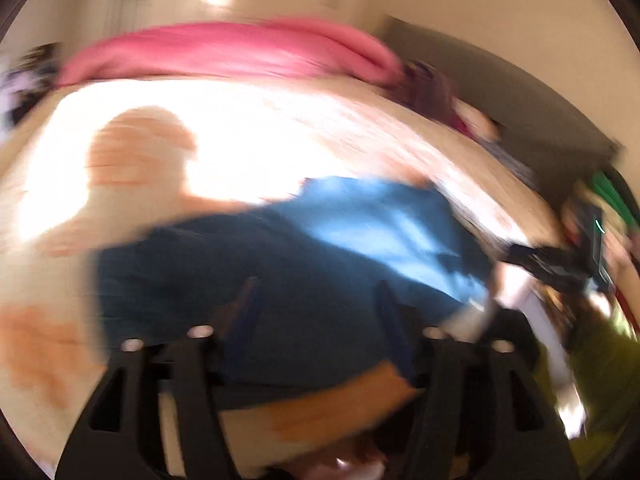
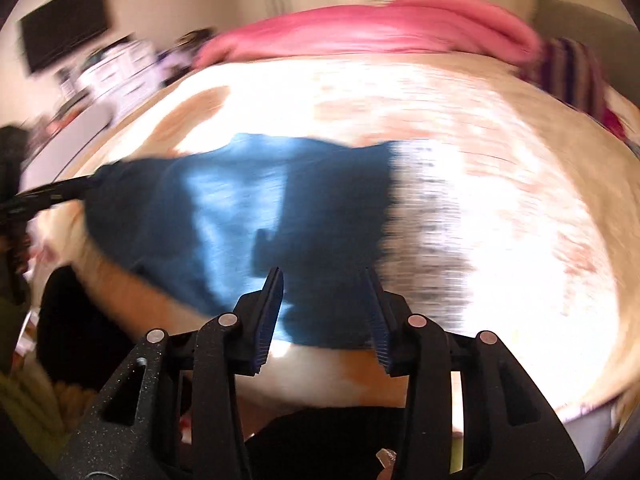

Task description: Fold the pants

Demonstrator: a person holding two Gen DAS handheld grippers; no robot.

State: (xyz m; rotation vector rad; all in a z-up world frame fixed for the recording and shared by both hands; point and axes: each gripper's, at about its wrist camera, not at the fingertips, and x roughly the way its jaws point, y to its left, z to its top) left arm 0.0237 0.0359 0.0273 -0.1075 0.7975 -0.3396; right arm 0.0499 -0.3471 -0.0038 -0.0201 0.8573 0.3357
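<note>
The blue pants [image 2: 240,216] are seen spread on the bed [image 2: 500,200], lying directly ahead of the right tool [image 2: 324,276], whose jaws are held apart with nothing between them. The left tool [image 1: 316,284] is likewise seen released above the pants [image 1: 320,248], its jaws parted over the dark cloth. A pink blanket [image 2: 380,28] is bunched at the far edge of the bed, well beyond both tools; both views are heavily blurred.

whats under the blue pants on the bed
The blue fabric pants lie on the sunlit cream patterned bedspread, which shows all around them. The part beneath the pants is covered, so anything there cannot be seen.
</note>
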